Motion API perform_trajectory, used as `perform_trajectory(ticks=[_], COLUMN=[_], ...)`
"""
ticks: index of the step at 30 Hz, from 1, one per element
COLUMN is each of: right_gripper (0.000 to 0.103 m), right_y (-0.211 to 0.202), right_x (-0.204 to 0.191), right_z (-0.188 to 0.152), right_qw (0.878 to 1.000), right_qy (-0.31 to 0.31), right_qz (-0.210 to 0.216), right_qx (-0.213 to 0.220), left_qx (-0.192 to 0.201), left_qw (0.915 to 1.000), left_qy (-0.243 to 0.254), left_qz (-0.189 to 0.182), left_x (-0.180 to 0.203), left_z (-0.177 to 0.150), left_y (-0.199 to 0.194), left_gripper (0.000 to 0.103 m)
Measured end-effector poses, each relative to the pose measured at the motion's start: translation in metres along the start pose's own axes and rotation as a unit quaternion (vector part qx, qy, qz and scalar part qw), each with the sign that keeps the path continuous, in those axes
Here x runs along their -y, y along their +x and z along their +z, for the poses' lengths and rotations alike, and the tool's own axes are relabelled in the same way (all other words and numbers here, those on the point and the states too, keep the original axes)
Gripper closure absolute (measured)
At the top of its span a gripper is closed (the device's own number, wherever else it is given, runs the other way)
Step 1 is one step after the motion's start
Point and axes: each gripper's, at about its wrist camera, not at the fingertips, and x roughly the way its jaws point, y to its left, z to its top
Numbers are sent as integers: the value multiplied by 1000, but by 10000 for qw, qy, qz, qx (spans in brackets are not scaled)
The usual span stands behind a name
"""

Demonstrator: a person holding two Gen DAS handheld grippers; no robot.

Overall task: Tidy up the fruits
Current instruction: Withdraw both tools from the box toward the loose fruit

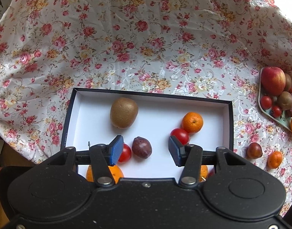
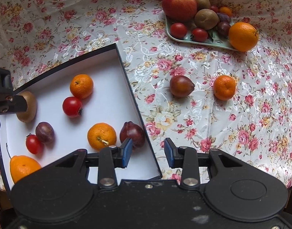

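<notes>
A black box with a white floor (image 1: 184, 148) (image 2: 115, 87) lies on the flowered cloth. It holds a kiwi (image 1: 124, 113) (image 2: 30, 106), mandarins (image 1: 192, 122) (image 2: 81, 86), tomatoes (image 1: 180, 135) (image 2: 72, 106), a purple plum (image 1: 141, 147) (image 2: 44, 132), an orange (image 2: 22, 167) and a dark red fruit (image 2: 132, 134). My left gripper (image 1: 144, 150) hangs open above the plum, empty. My right gripper (image 2: 148, 152) is open and empty over the box's right wall, near the dark red fruit. A brownish-red fruit (image 2: 181, 86) (image 1: 254, 150) and a mandarin (image 2: 224, 87) (image 1: 275, 159) lie loose on the cloth.
A pale green tray (image 2: 208, 41) (image 1: 268, 112) at the far right holds an apple (image 2: 179, 5) (image 1: 272, 80), kiwis, tomatoes and plums; a large orange (image 2: 243, 36) sits at its edge. The left gripper's body (image 2: 2, 99) shows at the right view's left edge. Wrinkled cloth rises behind.
</notes>
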Motion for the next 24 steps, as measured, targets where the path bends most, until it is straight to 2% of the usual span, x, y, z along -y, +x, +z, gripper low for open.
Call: perform_trajectory(ticks=[24], right_gripper=[66], right_y=[5], right_x=[52], right_z=[6], right_qw=[9978], right_qy=[553], right_qz=[-62], right_qx=[-354], left_qx=[31], left_qw=[9990], left_qy=[389], left_qz=[-233], left_x=[49], left_z=[-5], left_y=[-11], left_gripper=[46])
